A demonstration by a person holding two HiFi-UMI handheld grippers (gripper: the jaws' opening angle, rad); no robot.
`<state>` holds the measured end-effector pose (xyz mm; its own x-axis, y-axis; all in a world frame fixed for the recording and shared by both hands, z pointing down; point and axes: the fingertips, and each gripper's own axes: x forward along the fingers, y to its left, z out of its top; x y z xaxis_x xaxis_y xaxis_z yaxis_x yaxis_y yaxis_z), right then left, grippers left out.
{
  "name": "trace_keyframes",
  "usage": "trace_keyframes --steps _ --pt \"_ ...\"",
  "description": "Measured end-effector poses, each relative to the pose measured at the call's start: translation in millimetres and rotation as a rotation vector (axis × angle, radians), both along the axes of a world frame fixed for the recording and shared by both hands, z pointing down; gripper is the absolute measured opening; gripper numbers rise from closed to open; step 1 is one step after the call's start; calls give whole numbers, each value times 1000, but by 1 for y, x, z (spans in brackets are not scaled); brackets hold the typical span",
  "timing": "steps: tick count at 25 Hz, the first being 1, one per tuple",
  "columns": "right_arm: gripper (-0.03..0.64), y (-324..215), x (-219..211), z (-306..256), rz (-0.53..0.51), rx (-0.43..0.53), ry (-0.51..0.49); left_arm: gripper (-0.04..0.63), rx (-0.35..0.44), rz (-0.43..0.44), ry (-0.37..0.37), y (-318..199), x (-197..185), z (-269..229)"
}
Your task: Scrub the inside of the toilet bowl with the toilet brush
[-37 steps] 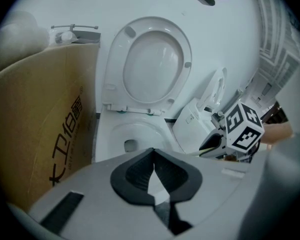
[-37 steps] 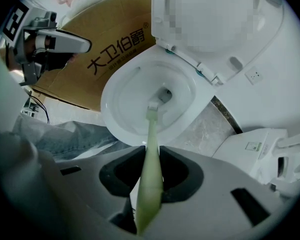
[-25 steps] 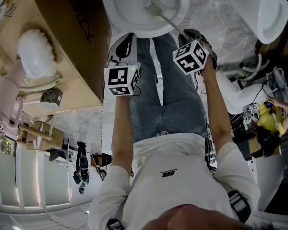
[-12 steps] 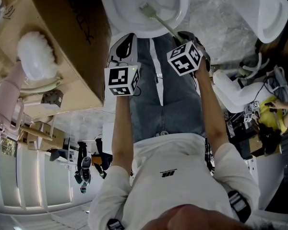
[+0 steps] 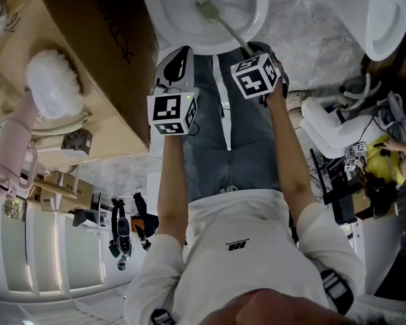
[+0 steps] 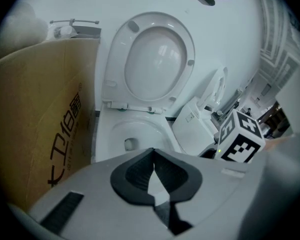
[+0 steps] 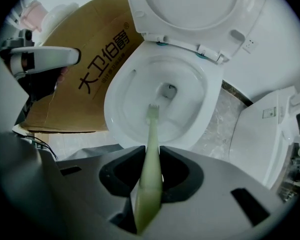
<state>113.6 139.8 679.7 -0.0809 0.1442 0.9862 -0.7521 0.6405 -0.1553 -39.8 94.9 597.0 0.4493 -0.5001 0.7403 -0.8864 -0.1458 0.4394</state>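
Holding the toilet brush [image 7: 150,144] inside the toilet bowl [image 7: 121,104]

We clamp the right gripper's [image 7: 151,170] jaws on the pale green handle, and the bristle head points down toward the drain. Our left gripper [image 6: 153,173] hangs just in front of the bowl, jaws together and empty, beside the cardboard box [image 6: 35,134].

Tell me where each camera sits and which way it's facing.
Left gripper view: rides the left claw, shut, empty, facing the toilet bowl.
Right gripper view: rides the right claw, shut on the toilet brush, looking into the bowl.
Head view: on the head, looking steeply down; arms, torso, both claws show.
Shared: all see the bowl.
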Motion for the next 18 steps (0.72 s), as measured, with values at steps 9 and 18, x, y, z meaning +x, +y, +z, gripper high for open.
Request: trace_keyframes --steps 9,18 --pt "81 -16 -9 18 69 8 11 11 -9 38 -5 -9 -3 8" --pt "81 -33 -17 35 126 14 18 11 -17 57 2 -17 -4 13"
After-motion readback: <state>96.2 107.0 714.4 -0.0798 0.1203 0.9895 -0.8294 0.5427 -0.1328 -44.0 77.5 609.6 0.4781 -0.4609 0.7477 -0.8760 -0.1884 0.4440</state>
